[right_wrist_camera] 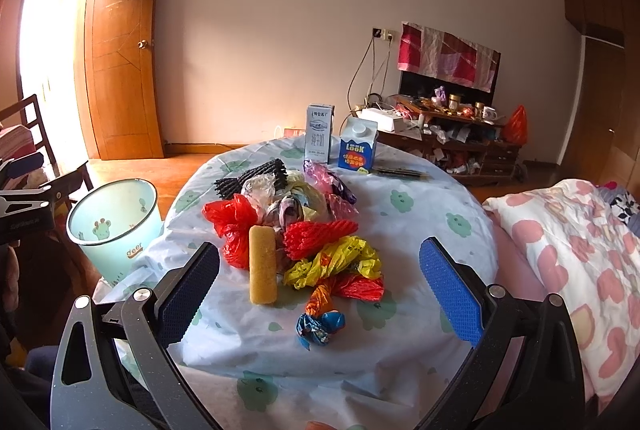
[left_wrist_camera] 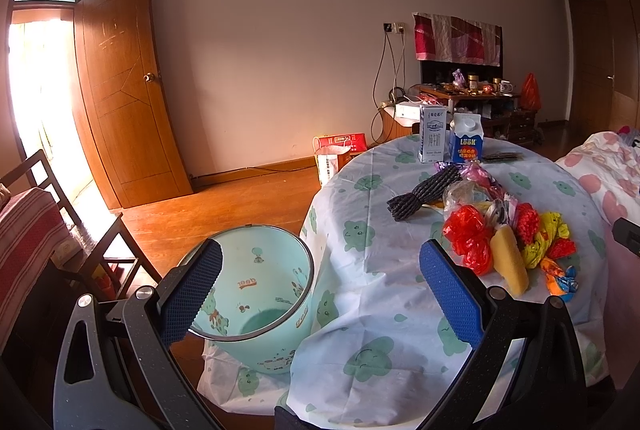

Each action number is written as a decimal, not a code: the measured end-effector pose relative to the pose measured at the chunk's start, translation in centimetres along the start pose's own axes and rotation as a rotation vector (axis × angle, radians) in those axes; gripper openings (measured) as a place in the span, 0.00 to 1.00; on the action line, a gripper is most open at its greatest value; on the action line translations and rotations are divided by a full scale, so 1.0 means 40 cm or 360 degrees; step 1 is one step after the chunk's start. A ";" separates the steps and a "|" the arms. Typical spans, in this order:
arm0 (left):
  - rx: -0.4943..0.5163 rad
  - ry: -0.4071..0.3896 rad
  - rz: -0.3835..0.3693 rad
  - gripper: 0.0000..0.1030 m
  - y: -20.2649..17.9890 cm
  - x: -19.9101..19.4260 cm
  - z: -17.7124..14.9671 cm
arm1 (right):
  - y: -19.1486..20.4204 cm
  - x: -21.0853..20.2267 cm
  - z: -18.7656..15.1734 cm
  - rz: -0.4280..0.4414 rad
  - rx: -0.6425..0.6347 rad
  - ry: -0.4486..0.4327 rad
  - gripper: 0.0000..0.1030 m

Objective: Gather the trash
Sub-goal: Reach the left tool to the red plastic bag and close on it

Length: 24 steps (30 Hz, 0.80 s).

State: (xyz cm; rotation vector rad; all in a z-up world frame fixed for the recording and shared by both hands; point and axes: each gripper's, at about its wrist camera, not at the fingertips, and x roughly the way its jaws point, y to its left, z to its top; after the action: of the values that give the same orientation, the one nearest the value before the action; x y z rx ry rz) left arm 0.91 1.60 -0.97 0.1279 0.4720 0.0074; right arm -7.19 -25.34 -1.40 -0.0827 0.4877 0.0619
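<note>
Showing the round surface [right_wrist_camera: 420,230] under a white cloth printed with green shapes, both wrist views look across a heap of trash lying near its middle. Left gripper [left_wrist_camera: 320,286]: jaws spread wide, nothing between them, hanging over the near-left edge of the surface and the bin. Right gripper [right_wrist_camera: 320,286]: jaws likewise wide and empty, set before the near edge of the heap.

Heap, from the right wrist view: a yellow sponge [right_wrist_camera: 263,265] lying lengthwise at the front; a red plastic bag [right_wrist_camera: 231,226] touching its left side; a red foam net [right_wrist_camera: 320,236] just to its right; a crumpled yellow bag [right_wrist_camera: 334,264] in front of the net; an orange and blue wrapper [right_wrist_camera: 320,318] nearest the camera, a little apart from the rest. A black foam net [right_wrist_camera: 252,180] lies at the far left of the heap, with clear and pink wrappers [right_wrist_camera: 324,178] bunched behind the red items.

Two cartons stand upright at the far edge: a tall white milk carton [right_wrist_camera: 319,138] and, just beside it on the right, a blue carton [right_wrist_camera: 358,149].

A pale green bin [left_wrist_camera: 256,294] stands on the floor, close against the left side of the surface; its inside looks empty.
</note>
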 end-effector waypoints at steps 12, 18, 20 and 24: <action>0.0109 0.0239 0.0007 0.94 -0.091 0.175 -0.118 | -0.091 0.172 -0.108 -0.0199 0.0026 0.0186 0.95; 0.0127 0.0300 -0.0033 0.94 -0.118 0.223 -0.151 | -0.094 0.220 -0.141 -0.0179 0.0020 0.0242 0.94; 0.0128 0.0326 -0.0046 0.94 -0.125 0.236 -0.157 | -0.091 0.222 -0.146 -0.0147 0.0027 0.0249 0.93; 0.0145 0.0330 -0.0069 0.94 -0.136 0.239 -0.160 | -0.068 0.242 -0.158 -0.0053 0.0009 0.0326 0.73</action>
State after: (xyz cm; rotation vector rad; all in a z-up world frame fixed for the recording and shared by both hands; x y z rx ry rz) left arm 6.40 -2.66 -11.62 0.2072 0.6822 -0.0439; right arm -1.39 -28.27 -11.34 -0.0923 0.6907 0.0195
